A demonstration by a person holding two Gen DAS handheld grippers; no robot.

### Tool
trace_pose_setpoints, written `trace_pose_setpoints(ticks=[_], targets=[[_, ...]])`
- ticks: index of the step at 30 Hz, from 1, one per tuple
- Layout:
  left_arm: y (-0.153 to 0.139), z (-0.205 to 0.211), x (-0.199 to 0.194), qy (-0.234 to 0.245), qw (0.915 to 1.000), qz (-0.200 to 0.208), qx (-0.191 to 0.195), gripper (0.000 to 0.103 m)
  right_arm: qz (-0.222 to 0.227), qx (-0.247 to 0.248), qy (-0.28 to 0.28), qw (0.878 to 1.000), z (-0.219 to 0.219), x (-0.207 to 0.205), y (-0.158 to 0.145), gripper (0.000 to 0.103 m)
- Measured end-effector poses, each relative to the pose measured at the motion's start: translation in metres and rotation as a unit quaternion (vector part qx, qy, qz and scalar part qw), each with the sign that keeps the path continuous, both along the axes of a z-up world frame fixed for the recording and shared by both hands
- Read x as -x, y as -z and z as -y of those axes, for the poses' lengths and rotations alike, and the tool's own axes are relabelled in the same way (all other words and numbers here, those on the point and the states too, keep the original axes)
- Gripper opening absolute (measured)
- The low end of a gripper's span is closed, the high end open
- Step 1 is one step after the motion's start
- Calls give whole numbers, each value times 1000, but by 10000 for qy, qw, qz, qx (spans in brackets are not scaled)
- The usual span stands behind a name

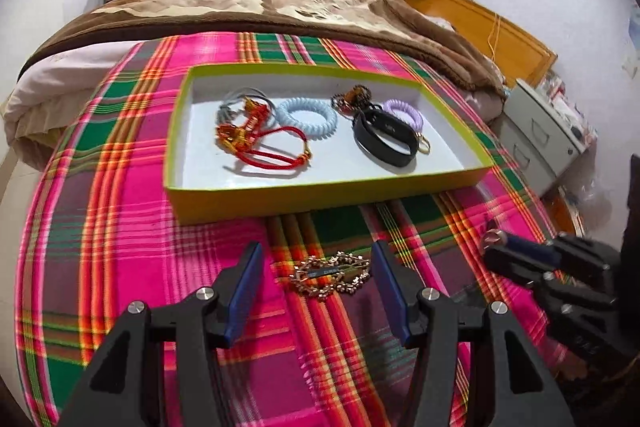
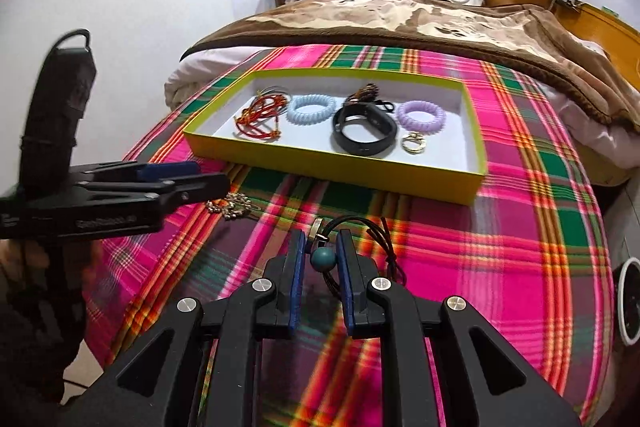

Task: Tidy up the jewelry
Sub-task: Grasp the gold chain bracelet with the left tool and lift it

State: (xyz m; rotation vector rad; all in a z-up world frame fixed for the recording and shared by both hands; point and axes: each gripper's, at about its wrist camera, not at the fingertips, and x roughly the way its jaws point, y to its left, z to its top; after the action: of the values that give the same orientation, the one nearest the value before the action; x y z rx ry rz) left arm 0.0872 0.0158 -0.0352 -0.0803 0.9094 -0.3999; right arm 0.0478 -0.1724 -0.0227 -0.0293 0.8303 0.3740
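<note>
A yellow-green tray [image 1: 320, 193] [image 2: 332, 169] on the plaid cloth holds red cord bracelets [image 1: 260, 143], a blue coil band [image 1: 308, 117], a black wristband [image 1: 384, 139], a purple coil band [image 2: 421, 115] and a gold ring [image 2: 414, 143]. A gold hair clip [image 1: 330, 273] lies on the cloth between the open fingers of my left gripper [image 1: 316, 263]. My right gripper [image 2: 320, 251] is nearly closed around a black cord necklace with a teal bead [image 2: 322, 257] and a metal ring [image 2: 318, 229]. The bead sits between the pads; contact is unclear.
The plaid cloth [image 1: 120, 227] covers a round table beside a bed with a brown blanket [image 1: 260, 7]. A grey drawer cabinet [image 1: 540, 143] stands at right. My right gripper shows in the left wrist view [image 1: 532, 259], my left gripper in the right wrist view [image 2: 160, 183].
</note>
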Motion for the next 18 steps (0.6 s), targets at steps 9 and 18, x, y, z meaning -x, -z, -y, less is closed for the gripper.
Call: trace_pose_setpoints(ticks=[9, 18], targets=[[3, 16, 22, 483, 9988, -81, -4, 58, 95, -91, 166, 9998, 15, 6, -7, 16], [-2, 27, 28, 426, 9985, 23, -337, 58, 98, -122, 259, 9995, 23, 7, -7, 16]])
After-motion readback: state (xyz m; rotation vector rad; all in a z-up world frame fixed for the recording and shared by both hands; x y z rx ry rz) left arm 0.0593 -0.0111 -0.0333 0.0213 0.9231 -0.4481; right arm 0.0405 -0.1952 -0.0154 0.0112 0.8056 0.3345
